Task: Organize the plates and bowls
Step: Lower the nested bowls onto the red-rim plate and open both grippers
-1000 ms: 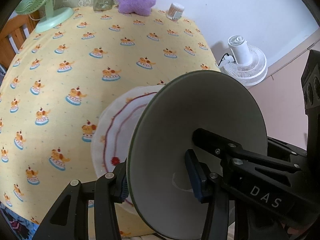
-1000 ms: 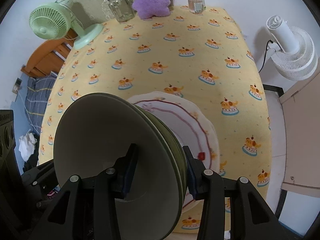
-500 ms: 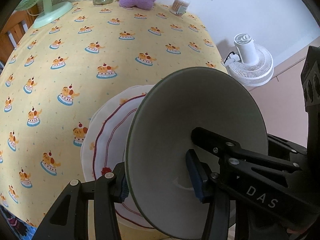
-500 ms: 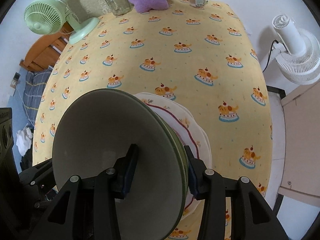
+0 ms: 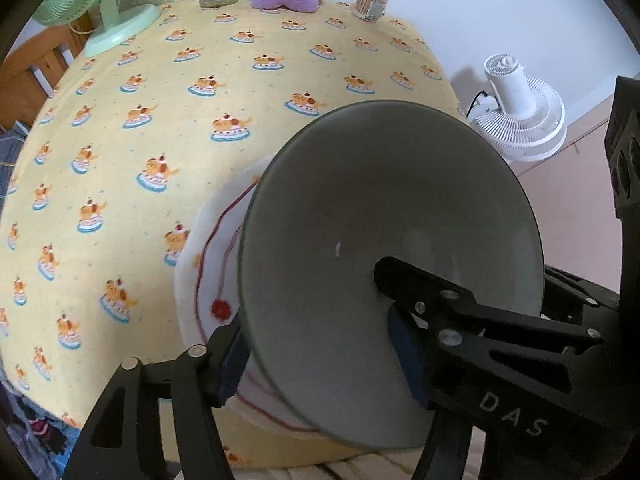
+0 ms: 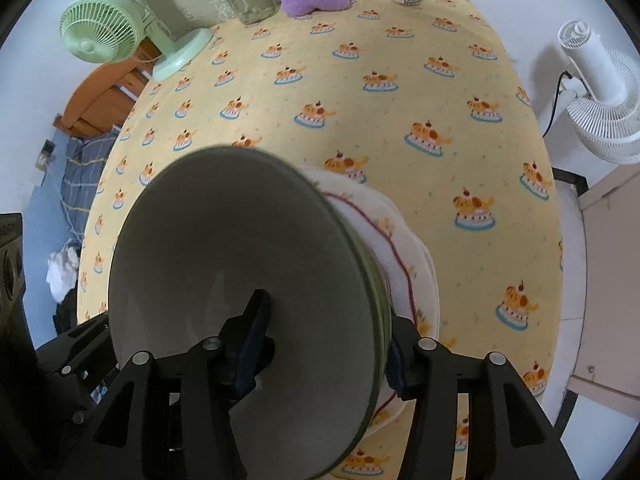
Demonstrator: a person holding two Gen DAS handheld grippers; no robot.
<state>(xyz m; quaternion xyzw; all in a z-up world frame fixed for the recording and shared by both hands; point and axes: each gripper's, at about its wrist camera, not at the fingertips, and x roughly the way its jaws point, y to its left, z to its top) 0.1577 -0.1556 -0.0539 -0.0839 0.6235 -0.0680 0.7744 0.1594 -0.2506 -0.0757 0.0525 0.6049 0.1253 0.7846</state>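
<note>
Both grippers, left gripper and right gripper, are opening, rim between unpressed pads, releasing the green bowl onto the white plate at table's six o'clock edge. Next: withdraw cleanly upward.

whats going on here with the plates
A person works a hand-held gripper in each hand, lowering a grey-green plate onto a white red-trimmed plate on the yellow tablecloth. The left gripper and right gripper straddle opposite rims; both sets of jaws are opening, pads off the plate.
</note>
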